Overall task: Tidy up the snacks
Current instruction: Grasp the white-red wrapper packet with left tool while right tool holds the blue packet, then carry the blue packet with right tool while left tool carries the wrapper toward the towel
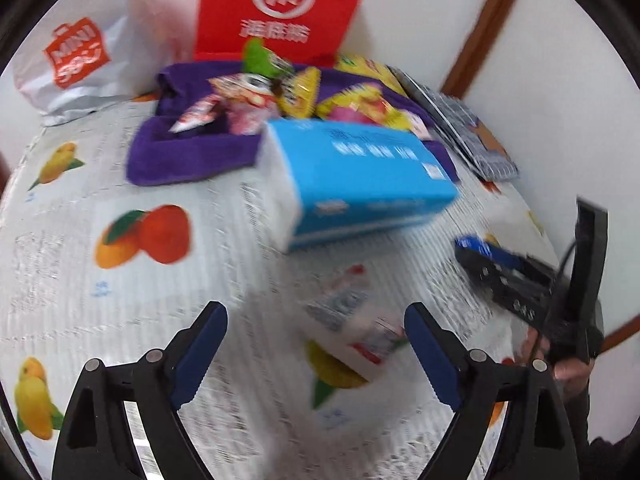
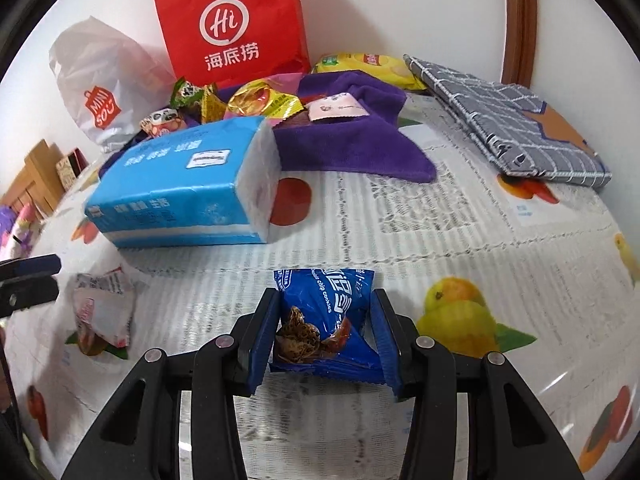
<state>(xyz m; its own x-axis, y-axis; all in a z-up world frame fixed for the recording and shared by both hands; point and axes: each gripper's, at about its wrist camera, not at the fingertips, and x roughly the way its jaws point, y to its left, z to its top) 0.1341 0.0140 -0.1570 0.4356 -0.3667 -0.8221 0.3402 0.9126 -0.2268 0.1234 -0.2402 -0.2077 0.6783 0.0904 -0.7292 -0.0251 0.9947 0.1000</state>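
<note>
The blue cookie packet (image 2: 324,320) is pinched between the pads of the right hand-held gripper (image 2: 324,334), held just above the fruit-print counter (image 2: 460,240), so that one's already picked up. The other loose snack, a white-and-red packet (image 1: 356,336), lies flat on the counter right in front of the left hand-held gripper (image 1: 316,356), whose jaws are spread wide with nothing between them yet; the packet sits a bit toward its right finger. That view is blurry, so exact contact can't be called, but it looks clear of both pads. Behind all this is a blue tissue pack (image 2: 184,196), and past that a purple towel (image 2: 352,148) with a heap of snacks (image 2: 248,100) on it, backed by a red bag (image 2: 232,24) and a white bag (image 2: 100,80). A grey checked pouch (image 2: 512,120) lies off to the right. Looks like the gathering step: next the left side probably needs to centre over the white packet and close on it, then both go to the heap on the towel.
</note>
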